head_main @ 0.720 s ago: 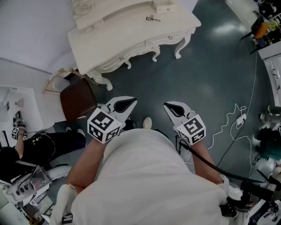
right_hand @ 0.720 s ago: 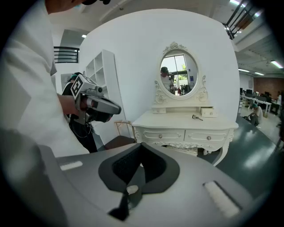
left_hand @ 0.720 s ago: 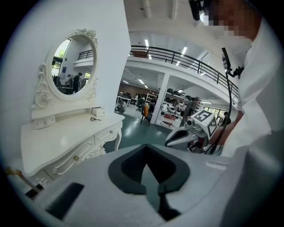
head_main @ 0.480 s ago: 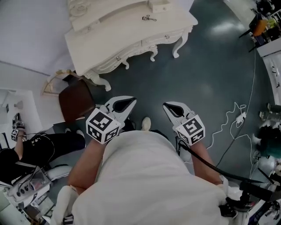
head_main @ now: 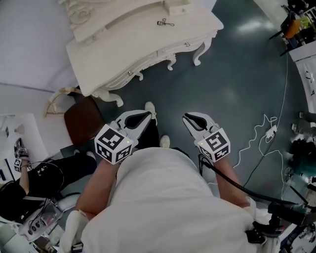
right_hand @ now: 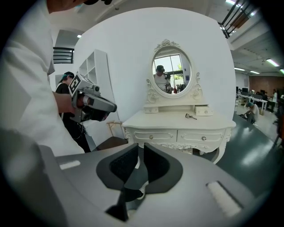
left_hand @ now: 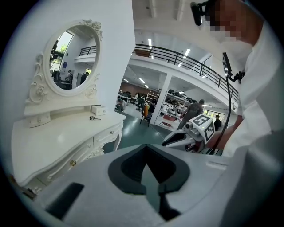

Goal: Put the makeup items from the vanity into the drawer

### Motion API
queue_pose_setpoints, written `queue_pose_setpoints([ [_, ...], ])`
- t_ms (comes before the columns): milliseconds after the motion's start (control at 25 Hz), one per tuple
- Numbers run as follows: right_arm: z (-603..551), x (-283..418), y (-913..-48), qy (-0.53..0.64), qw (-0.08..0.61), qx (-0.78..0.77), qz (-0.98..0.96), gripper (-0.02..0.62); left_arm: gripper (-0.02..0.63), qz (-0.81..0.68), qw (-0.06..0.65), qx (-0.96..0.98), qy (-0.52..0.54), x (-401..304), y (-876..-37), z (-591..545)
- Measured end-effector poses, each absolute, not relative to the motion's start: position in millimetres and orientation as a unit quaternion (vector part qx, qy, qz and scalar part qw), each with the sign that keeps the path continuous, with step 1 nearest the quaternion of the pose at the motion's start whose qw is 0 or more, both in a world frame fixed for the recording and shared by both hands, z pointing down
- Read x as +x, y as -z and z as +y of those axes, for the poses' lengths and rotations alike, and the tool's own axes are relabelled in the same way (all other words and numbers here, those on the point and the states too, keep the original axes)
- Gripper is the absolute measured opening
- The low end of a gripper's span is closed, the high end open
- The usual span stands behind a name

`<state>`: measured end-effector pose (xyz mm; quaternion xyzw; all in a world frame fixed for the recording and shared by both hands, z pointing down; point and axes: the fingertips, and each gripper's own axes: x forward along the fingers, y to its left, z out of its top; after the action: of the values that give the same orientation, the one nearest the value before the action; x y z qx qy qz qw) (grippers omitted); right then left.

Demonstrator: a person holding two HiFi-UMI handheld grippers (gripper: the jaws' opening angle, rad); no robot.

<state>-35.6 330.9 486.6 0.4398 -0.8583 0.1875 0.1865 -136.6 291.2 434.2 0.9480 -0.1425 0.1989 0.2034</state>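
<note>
Vanity (head_main: 123,47): 1 curler (head_main: 163,22) on top, nr back edge; L gripper (head_main: 147,115) & R gripper (head_main: 187,118), jaws pressed together, empty, well apart from it.

Head view: steeply down from above. Gripper views: low, level, vanity (right_hand: 177,126) well off; all three share it.

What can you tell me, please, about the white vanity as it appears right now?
The vanity is a cream-white table, seemingly painted wood, standing upright on the dark floor. It has a curvy top, a carved apron, curved legs and front drawers with small knobs, all shut. An oval mirror in an ornate frame rises at the back. On top lie an eyelash curler and a small white box.
</note>
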Motion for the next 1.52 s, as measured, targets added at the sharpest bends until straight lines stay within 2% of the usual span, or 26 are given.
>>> queue_pose_setpoints([
  [360,163,-13,-485,-0.17,0.23,0.451,-0.845,0.051,0.025,-0.095,0.205,0.957,-0.18,-104,-432,138],
  [680,22,5,-506,-0.156,0.265,0.463,-0.831,0.051,-0.003,-0.078,0.204,0.959,-0.18,-107,-449,27],
  [1120,-123,47,-539,-0.112,0.321,0.417,-0.843,0.057,-0.003,-0.181,0.239,0.94,-0.16,-106,-437,-45],
  [1520,-228,69,-589,-0.053,0.396,0.319,-0.859,0.091,-0.003,-0.284,0.26,0.91,-0.154,-59,-414,-111],
])
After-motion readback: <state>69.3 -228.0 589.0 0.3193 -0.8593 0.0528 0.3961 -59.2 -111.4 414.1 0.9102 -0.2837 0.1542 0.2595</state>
